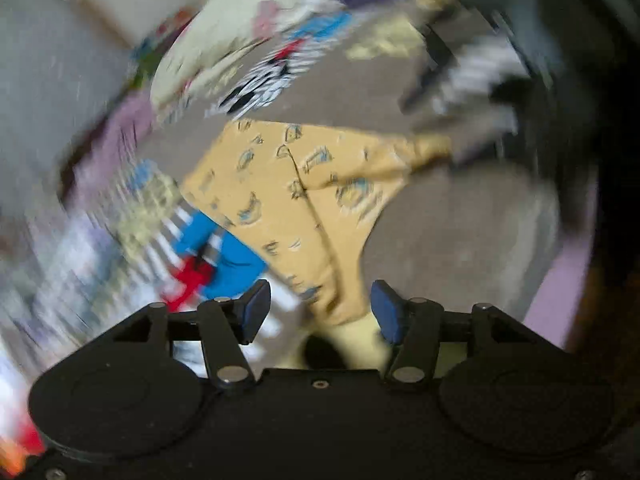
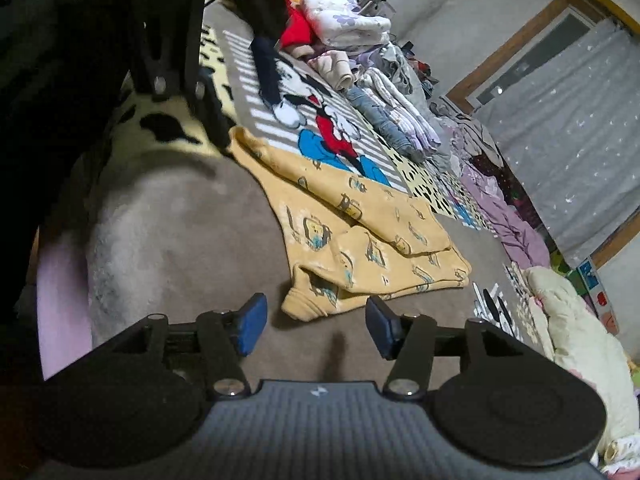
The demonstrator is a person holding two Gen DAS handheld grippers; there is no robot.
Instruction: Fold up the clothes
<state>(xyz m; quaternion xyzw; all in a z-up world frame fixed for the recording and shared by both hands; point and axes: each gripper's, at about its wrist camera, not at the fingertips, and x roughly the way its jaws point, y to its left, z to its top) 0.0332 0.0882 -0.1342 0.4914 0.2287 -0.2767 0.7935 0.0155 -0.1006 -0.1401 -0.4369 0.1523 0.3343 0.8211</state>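
**Yellow printed garment lies on the bed between two open grippers**

Yellow fabric with small blue and dark printed figures makes up the garment (image 2: 360, 224), which lies flat on a grey-brown blanket (image 2: 192, 232) covering the bed.

The right gripper (image 2: 316, 326) hovers just short of the garment's near end, its blue-padded fingers (image 2: 252, 322) standing apart about halfway with nothing between them; only blanket shows in the gap, and the ribbed cuff (image 2: 304, 306) lies just beyond the fingertips, untouched.

The left gripper (image 1: 320, 312) also has its fingers (image 1: 256, 308) parted. A pale yellow end of the garment (image 1: 280, 200) runs down into the gap and sits close against the right-hand pad; the picture is too smeared to tell whether that pad touches it, and the other pad stands clear of the cloth. In the right wrist view the left gripper (image 2: 212, 120) shows as a dark frame at the garment's far corner.

The garment's long axis runs diagonally in the right wrist view, from that far corner at upper left down toward lower right, with a sleeve or leg folded over the body and the cuff pointing at the right gripper.

Beyond it lies a striped cartoon-print blanket (image 2: 332, 128), then a row of folded and heaped clothes (image 2: 384, 100) along the far edge. A pale pillow (image 2: 572, 320) sits at right. The room has grey walls, a wood-framed window and a grey curtain (image 2: 568, 128).
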